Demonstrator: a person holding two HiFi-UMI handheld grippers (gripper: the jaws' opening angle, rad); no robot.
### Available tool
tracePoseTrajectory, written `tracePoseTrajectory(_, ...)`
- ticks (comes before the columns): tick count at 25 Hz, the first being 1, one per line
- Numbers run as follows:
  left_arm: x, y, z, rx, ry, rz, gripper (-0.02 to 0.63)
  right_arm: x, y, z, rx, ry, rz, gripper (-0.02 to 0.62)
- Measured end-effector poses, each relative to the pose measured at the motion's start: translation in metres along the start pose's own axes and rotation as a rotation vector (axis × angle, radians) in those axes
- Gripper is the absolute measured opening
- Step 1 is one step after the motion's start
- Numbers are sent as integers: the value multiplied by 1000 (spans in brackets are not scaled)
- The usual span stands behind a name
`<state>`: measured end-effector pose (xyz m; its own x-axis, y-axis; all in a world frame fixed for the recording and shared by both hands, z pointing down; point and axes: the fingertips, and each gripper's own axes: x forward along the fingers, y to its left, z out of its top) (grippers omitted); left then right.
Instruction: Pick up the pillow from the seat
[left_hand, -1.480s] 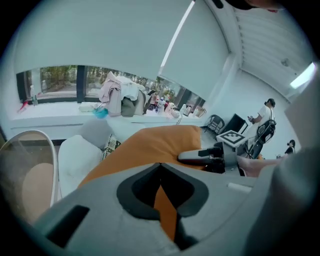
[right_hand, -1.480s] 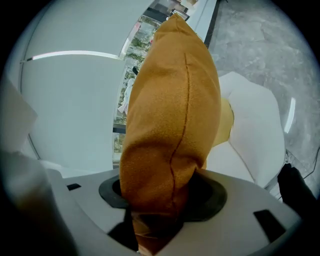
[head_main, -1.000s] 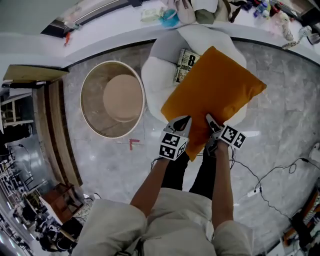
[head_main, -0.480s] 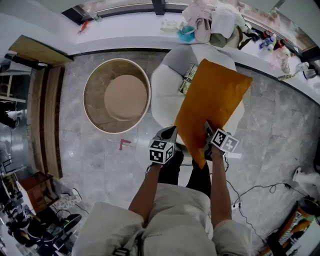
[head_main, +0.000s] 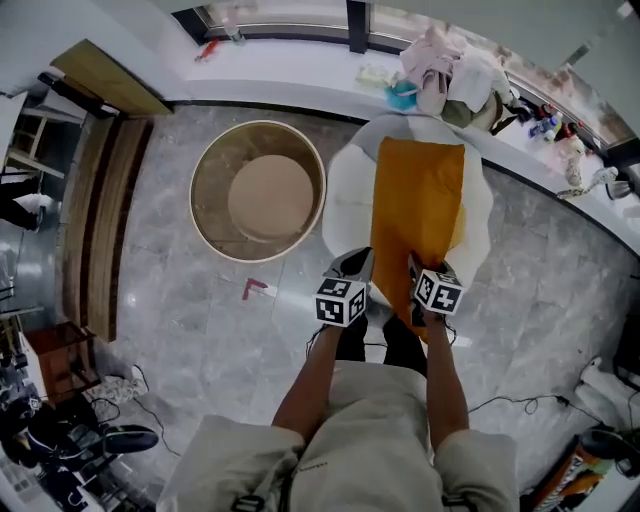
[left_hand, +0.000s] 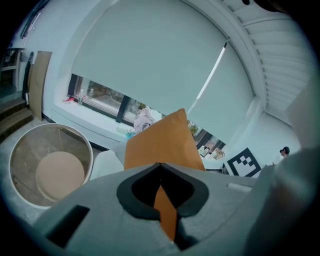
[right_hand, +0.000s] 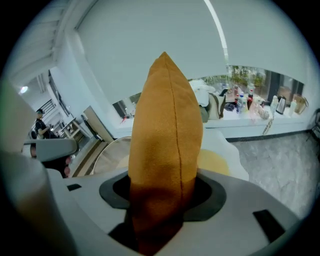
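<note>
The orange pillow (head_main: 418, 210) hangs lengthwise above the white seat (head_main: 345, 195), with its near edge taken by both grippers. My left gripper (head_main: 356, 270) is shut on the pillow's near left corner; in the left gripper view a thin orange fold (left_hand: 164, 212) is pinched between the jaws and the pillow (left_hand: 160, 145) rises beyond. My right gripper (head_main: 416, 272) is shut on the near right part. In the right gripper view the thick pillow (right_hand: 167, 135) stands edge-on and fills the gap between the jaws.
A round wooden tub (head_main: 258, 192) with a tan disc inside stands on the marble floor left of the seat. Behind the seat, the white window ledge (head_main: 300, 70) carries clothes and small items. Cables (head_main: 520, 405) lie on the floor at the right.
The pillow has swung from a diagonal, spread-out pose to a narrow lengthwise one and has come up off the seat. It now covers the printed item that showed on the seat.
</note>
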<state>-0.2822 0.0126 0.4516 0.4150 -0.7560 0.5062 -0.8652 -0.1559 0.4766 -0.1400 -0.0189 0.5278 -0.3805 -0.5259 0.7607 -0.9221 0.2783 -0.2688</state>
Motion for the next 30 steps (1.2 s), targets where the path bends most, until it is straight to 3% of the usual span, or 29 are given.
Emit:
tracePoseTrajectory(5, -26, 12, 15, -5, -53, 33, 9, -7, 48, 24, -185, -14, 50, 247)
tracePoseTrajectory(9, -49, 41, 28, -47, -95, 110, 9, -18, 80, 45, -293, -42, 103, 247)
tracePoseTrajectory(12, -64, 43, 45, -60, -156, 156, 9, -27, 93, 54, -314, -60, 114, 247)
tracePoseTrajectory(15, -71, 37, 58, -94, -217, 201, 9, -34, 107, 55, -272, -62, 125, 247)
tracePoseTrajectory(20, -65, -2, 71, -82, -263, 239, 9, -48, 95, 67, -228, -57, 211, 247)
tracePoseTrajectory(30, -40, -88, 50, -16, -262, 295, 9, -90, 44, 78, -360, -121, 307, 246)
